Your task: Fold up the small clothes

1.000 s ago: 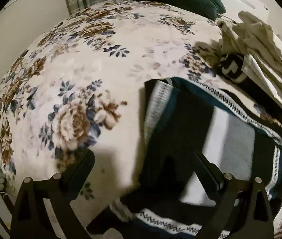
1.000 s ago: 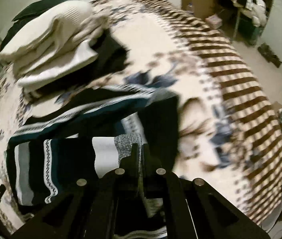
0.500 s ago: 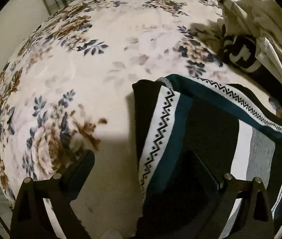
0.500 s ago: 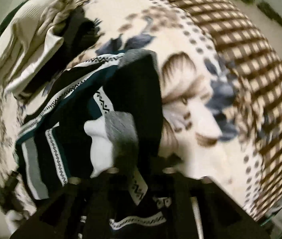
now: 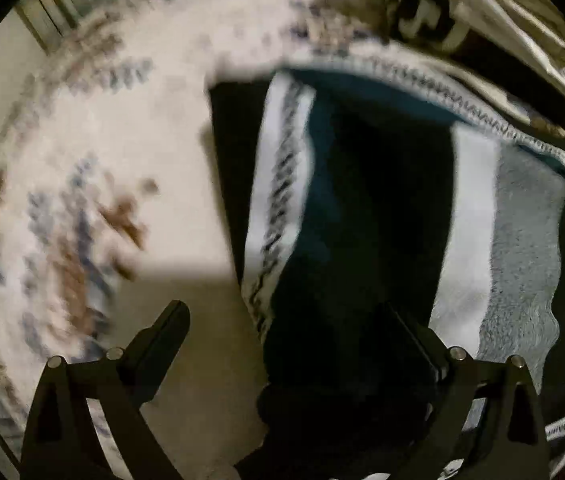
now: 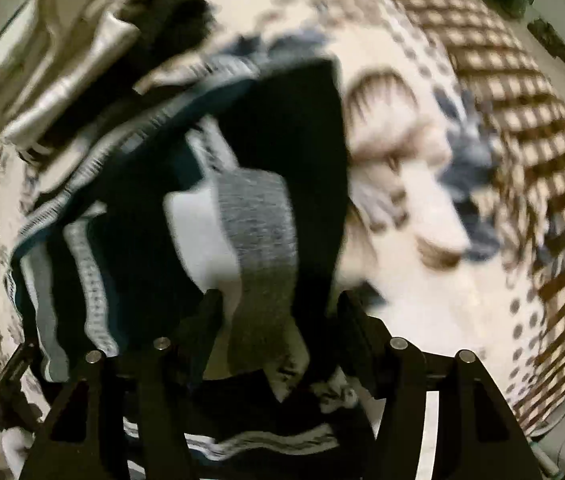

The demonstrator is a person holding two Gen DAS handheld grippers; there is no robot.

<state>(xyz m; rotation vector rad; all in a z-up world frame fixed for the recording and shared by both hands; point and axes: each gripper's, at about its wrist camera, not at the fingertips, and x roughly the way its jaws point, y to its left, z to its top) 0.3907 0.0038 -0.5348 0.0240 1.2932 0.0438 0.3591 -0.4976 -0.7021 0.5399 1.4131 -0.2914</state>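
A striped knit garment (image 5: pixel 362 200) in black, teal, white and grey lies on the floral bedspread (image 5: pixel 102 160). My left gripper (image 5: pixel 286 320) is open, its right finger over the garment's left end and its left finger over bare bedspread. In the right wrist view the same garment (image 6: pixel 250 208) is bunched up between the fingers of my right gripper (image 6: pixel 278 308). The right jaws stand apart with the grey and black folds between them; the frame is blurred.
A pile of folded cream and black clothes (image 5: pixel 502 28) sits at the far right of the bed, also in the right wrist view (image 6: pixel 62 48). The bedspread's brown checked border (image 6: pixel 522 100) drops off at the right. The left gripper's tip (image 6: pixel 14 364) shows low left.
My right gripper was shut on the garment and lifted it forward; its jaws now stand apart. My left gripper moved closer over the garment's left end, still open.
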